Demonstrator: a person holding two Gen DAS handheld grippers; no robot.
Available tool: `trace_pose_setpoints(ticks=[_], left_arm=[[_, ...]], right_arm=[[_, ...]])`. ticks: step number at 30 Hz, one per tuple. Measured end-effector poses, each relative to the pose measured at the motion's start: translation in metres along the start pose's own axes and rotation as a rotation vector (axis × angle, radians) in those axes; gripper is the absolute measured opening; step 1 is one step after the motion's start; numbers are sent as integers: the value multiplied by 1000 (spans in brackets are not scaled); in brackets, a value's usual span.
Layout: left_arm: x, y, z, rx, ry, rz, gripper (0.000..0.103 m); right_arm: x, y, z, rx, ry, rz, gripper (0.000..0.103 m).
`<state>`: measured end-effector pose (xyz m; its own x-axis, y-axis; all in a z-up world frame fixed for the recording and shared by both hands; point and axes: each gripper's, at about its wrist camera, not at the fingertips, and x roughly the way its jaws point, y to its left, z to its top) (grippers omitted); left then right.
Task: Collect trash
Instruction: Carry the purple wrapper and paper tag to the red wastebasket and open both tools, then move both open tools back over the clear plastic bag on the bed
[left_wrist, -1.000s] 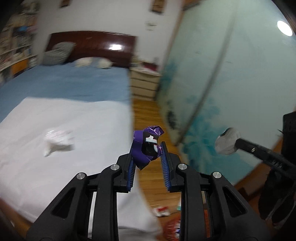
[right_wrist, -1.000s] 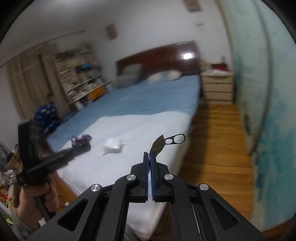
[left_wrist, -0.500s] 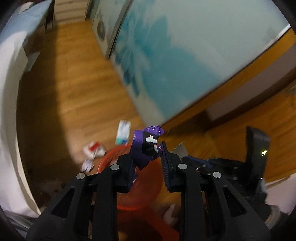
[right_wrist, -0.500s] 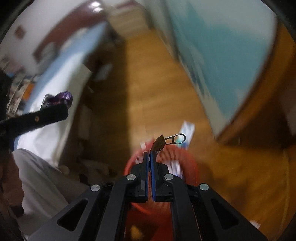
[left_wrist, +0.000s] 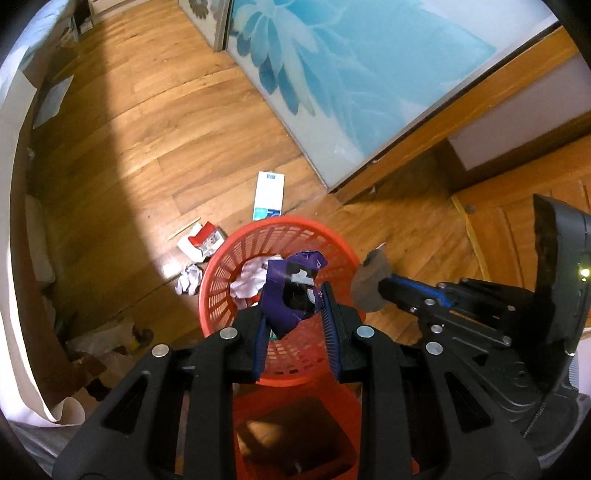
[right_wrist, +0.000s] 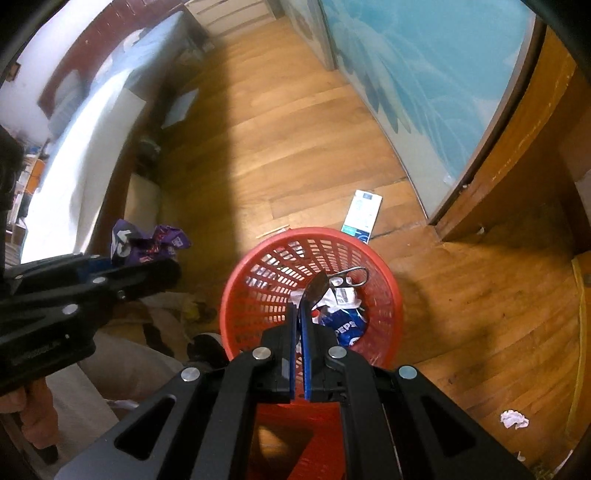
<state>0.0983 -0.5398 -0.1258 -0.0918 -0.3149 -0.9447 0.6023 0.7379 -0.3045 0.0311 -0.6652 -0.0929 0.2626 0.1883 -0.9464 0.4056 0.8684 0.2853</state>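
My left gripper (left_wrist: 295, 308) is shut on a crumpled purple wrapper (left_wrist: 291, 284), held right over the mouth of a red mesh basket (left_wrist: 221, 273). In the right wrist view the same wrapper (right_wrist: 147, 243) shows at the left gripper's tip, left of the basket (right_wrist: 310, 230). My right gripper (right_wrist: 299, 308) is shut on a thin metal can lid with a pull ring (right_wrist: 321, 286), also above the basket. In the left wrist view that lid (left_wrist: 369, 290) sits just right of the rim. White paper (left_wrist: 249, 280) and a blue Pepsi pack (right_wrist: 347, 326) lie inside.
On the wooden floor by the basket lie a white-and-teal carton (left_wrist: 269, 195), a red-and-white pack (left_wrist: 201, 243) and a paper ball (left_wrist: 188, 282). Another paper ball (right_wrist: 513, 419) lies at the right. A bed (right_wrist: 74, 147) is left, a blue-flowered sliding door (left_wrist: 351, 74) right.
Both views swung from the bed down to the floor. Both grippers came down over the red basket, each still holding its piece.
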Motion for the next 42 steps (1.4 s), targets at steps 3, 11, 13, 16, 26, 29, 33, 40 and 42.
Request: trace_pose_setpoints(ticks=[3,11,13,16,26,29,33,40,42], left_arm=[[2,0,0,-15,16,21,48],[-1,5,-5,-48,20,30,69],[-4,6,-5,-55,9,26,68],[-9,8,-6,-62,-16,24,68],[-75,27,-6,-110,-261,15,68],[-133,53,-15,-156,-445,-24,68],[-213,110,-50,-228,-687,64,71],[-288,295,-148,-646,-844,104,83],[-298,335,-168,-710,-853,151,83]], right_arm=[[8,3,-1,-4,-1,-12,8],[3,9,1,-16,-50,-74,43],[0,12,3,-13,-56,-70,43],[-1,16,5,-15,-59,-71,43],[-4,33,11,-35,-84,-46,43],[-15,60,15,-146,-143,-37,44],[-27,118,19,-282,-196,27,48],[-30,230,33,-419,-213,120,49],[-27,262,36,-457,-212,140,49]])
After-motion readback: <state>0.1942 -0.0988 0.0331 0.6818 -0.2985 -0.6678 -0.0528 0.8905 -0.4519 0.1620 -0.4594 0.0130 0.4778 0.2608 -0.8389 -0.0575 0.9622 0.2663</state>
